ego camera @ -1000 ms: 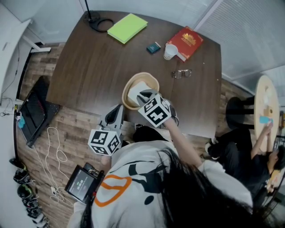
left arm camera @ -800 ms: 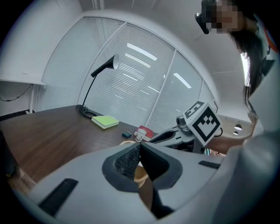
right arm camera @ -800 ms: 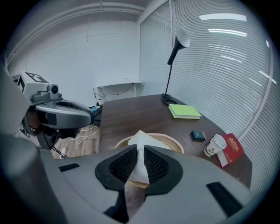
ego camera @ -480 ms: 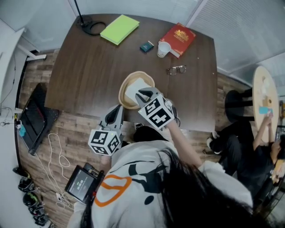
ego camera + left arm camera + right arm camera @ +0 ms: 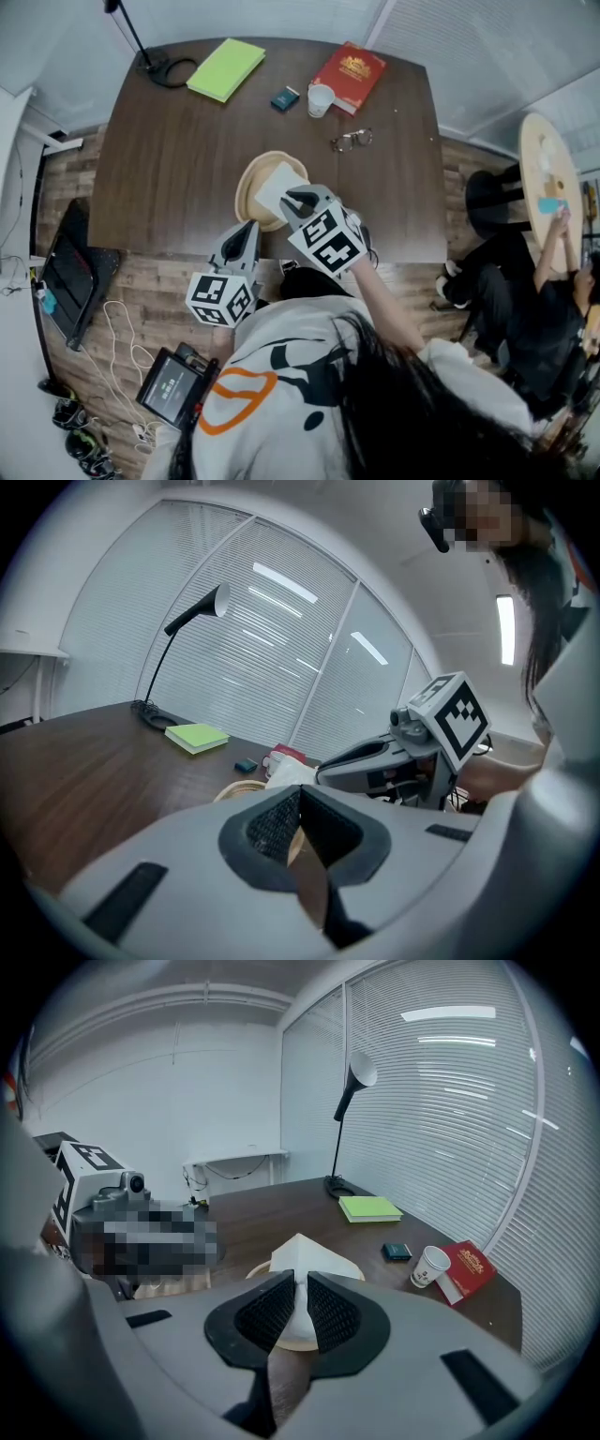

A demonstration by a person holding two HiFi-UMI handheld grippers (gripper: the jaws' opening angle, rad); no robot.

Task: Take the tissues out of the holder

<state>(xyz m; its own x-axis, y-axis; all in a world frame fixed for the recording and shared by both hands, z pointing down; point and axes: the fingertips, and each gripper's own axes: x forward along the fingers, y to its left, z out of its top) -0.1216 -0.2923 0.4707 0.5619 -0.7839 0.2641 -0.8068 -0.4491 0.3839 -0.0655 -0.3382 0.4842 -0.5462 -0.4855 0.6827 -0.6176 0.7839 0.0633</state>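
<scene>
A round wooden holder (image 5: pixel 246 184) sits near the front edge of the dark table (image 5: pixel 169 169). A white tissue (image 5: pixel 277 186) rises out of it in a peak. My right gripper (image 5: pixel 291 198) is shut on that tissue; in the right gripper view the pads pinch the sheet (image 5: pixel 302 1262) above the holder (image 5: pixel 255 1269), and the jaws have just closed a little tighter. My left gripper (image 5: pixel 250 227) hangs at the table's front edge beside the holder, shut with nothing in it. The left gripper view shows its tips (image 5: pixel 300 819) pointing at the holder (image 5: pixel 234 789), the tissue (image 5: pixel 286 772) and the right gripper (image 5: pixel 323 772).
At the back of the table lie a green notebook (image 5: pixel 225 68), a lamp base (image 5: pixel 159 67), a small dark box (image 5: pixel 285 97), a paper cup (image 5: pixel 320 98), a red book (image 5: pixel 349 70) and glasses (image 5: pixel 352 140). A person (image 5: pixel 534 291) sits at the right by a round table (image 5: pixel 544 178).
The right gripper has lifted, and the tissue peak stands higher out of the holder. The head view has swung, so the table sits further left. The left gripper barely shifted.
</scene>
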